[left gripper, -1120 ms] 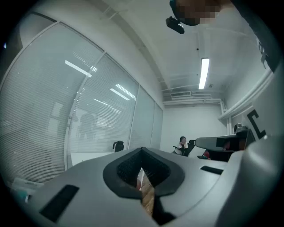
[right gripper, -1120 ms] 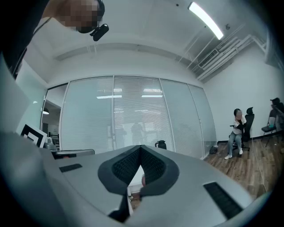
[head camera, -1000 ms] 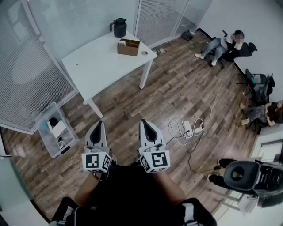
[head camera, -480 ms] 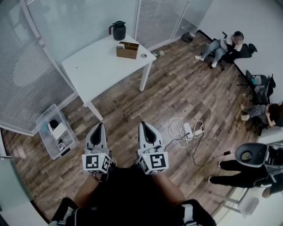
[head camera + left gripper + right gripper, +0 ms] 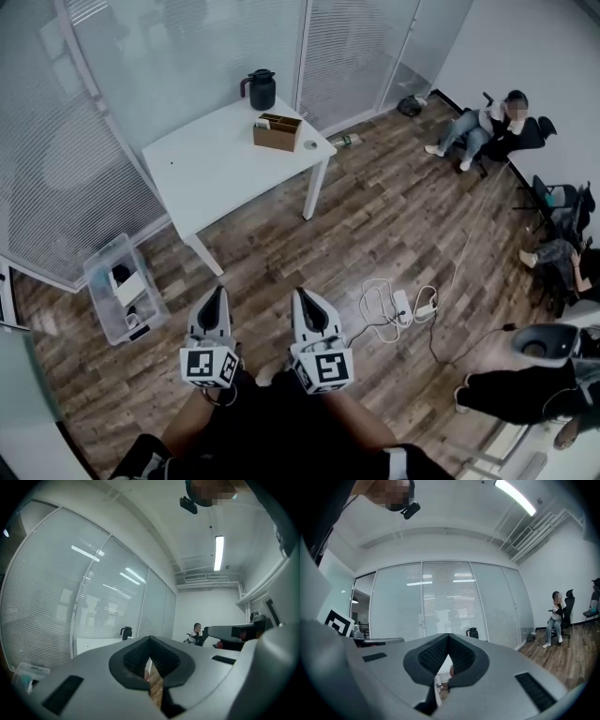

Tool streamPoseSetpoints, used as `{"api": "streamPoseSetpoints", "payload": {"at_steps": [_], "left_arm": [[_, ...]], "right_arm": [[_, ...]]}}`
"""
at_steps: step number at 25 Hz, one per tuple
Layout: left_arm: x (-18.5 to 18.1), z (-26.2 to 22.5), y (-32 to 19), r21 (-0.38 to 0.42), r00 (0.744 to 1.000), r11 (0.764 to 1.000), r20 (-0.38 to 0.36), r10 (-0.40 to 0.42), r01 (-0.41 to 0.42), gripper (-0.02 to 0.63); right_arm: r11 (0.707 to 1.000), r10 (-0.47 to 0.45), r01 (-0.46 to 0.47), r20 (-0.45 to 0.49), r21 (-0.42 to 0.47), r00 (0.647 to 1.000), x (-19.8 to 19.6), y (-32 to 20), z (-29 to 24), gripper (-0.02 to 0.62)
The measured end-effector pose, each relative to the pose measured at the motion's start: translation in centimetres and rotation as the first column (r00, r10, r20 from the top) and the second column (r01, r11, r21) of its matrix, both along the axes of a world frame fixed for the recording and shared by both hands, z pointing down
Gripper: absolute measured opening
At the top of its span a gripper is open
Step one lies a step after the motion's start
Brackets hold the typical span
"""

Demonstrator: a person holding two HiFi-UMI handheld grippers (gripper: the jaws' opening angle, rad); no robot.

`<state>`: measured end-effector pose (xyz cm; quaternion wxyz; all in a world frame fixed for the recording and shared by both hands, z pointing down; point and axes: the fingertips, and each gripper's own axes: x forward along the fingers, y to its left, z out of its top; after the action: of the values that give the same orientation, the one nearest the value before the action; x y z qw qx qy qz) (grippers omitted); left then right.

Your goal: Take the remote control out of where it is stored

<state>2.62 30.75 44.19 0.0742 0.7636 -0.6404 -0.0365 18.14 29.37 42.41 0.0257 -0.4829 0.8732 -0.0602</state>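
Left hand-held gripper (image 5: 215, 296): jaws pressed together with nothing between them. It is held low in front of the person's body, tips toward 12 o'clock, in the same place as a second ago.
Right hand-held gripper (image 5: 303, 298): jaws pressed together and empty, just beside the left one. It has not moved either.
Counter (image 5: 216, 173): white, well apart from both grippers at 12 o'clock. It sits lower in the head view than a second ago, and more of the glass wall shows above it.
Brown box (image 5: 277, 132): open-topped, at the counter's far right corner, near a black jug (image 5: 262, 89).
Remote control: not made out in any view. Whether it lies in the brown box cannot be told.
Clear bin (image 5: 122, 286): on the wood floor at 9 o'clock.
Power strip (image 5: 403, 305): on the floor at 3 o'clock, among white cables.
Standing person (image 5: 511, 392): at 4 o'clock, now nearer the right edge than before.
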Motion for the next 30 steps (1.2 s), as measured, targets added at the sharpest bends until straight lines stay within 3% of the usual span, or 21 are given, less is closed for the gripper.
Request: {"api": "streamPoseSetpoints", "payload": {"at_steps": [11, 25, 30], "left_arm": [[-0.2, -0.4, -3.9, 0.021, 1.000, 1.000, -0.004, -0.002, 0.002, 0.002], [-7.7, -1.2, -12.7, 0.066, 0.996, 0.994, 0.029, 0.086, -0.087, 0.003], [-8.3, -0.9, -14.7, 0.044, 0.995, 0.994, 0.003, 0.097, -0.097, 0.003]], "right_arm": [[1.000, -0.007, 0.007, 0.000, -0.002, 1.000, -0.4, -3.5, 0.9, 0.000], [0.997, 0.073, -0.073, -0.020, -0.012, 0.997, -7.4, -9.7, 2.9, 0.000], [0.997, 0.081, -0.081, -0.022, -0.015, 0.996, -8.8, -11.9, 2.6, 0.000]]}}
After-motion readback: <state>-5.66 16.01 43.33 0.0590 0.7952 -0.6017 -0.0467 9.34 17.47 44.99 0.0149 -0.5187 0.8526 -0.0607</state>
